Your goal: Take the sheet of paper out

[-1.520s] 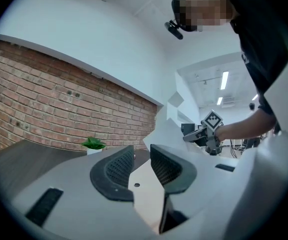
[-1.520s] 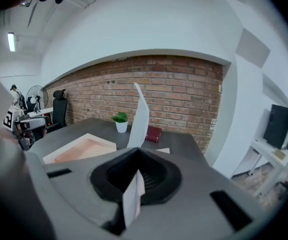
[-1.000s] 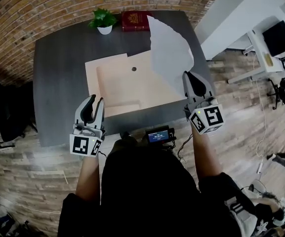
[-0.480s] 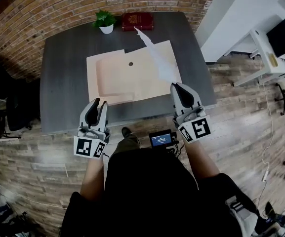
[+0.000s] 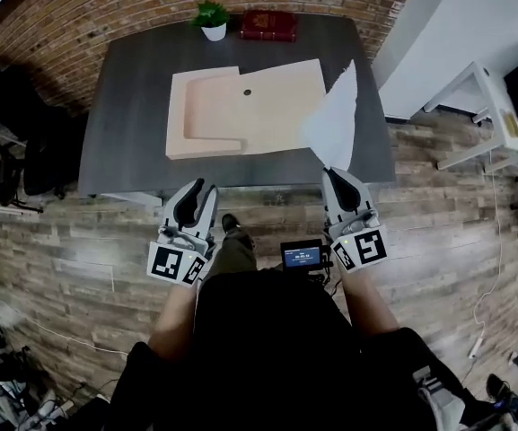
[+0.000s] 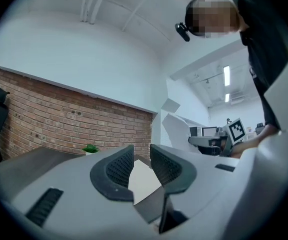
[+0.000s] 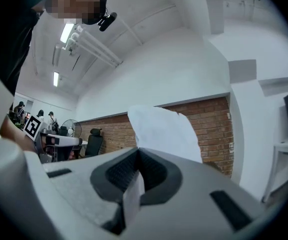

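A white sheet of paper [image 5: 335, 119] stands up over the table's near right edge, clear of the open tan folder [image 5: 241, 106]. My right gripper [image 5: 341, 185] is shut on the sheet's lower corner, just off the table's front edge. In the right gripper view the paper [image 7: 163, 131] rises from between the closed pads of that gripper [image 7: 138, 158]. My left gripper [image 5: 196, 206] hangs in front of the table, open with nothing between its fingers. In the left gripper view, a narrow gap shows at that gripper [image 6: 141, 156].
The dark grey table [image 5: 124, 106] stands against a brick wall. A small potted plant [image 5: 212, 18] and a red book [image 5: 267, 23] sit at its far edge. Wood floor surrounds it; a white desk [image 5: 501, 115] is at the right.
The right gripper has drawn the sheet back off the folder toward the near right edge. Both grippers and the person have backed away from the table.
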Tool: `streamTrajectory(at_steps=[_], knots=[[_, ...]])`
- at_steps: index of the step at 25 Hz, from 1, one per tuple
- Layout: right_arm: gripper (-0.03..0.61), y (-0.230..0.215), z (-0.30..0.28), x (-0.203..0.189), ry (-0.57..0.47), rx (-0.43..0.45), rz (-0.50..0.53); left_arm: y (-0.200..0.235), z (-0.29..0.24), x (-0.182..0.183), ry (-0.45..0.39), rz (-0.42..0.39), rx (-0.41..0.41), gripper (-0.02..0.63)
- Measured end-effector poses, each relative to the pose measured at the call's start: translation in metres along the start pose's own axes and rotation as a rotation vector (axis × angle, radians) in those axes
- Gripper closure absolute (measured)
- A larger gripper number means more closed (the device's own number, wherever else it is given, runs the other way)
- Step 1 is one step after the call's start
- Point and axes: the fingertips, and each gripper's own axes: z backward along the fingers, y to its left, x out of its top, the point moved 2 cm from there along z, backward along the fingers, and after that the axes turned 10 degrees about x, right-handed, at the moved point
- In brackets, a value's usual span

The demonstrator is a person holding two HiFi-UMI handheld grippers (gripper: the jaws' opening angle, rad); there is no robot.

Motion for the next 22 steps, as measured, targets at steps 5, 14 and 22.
streamTrajectory(at_steps=[5, 14, 22], knots=[[0.574, 0.025, 0.024, -0.01, 0.013, 0.038, -0.026, -0.016, 0.036, -0.004, 0.007, 0.002, 0.032, 0.526], [0.574, 0.066, 0.054, -0.008, 0.04, 0.088, -0.064, -0.034, 0.096, -0.002, 0.053, 0.017, 0.069, 0.526], [0.574, 0.1, 0.056, -0.021, 0.095, 0.097, -0.093, -0.03, 0.113, -0.004, 0.071, 0.03, 0.032, 0.526]])
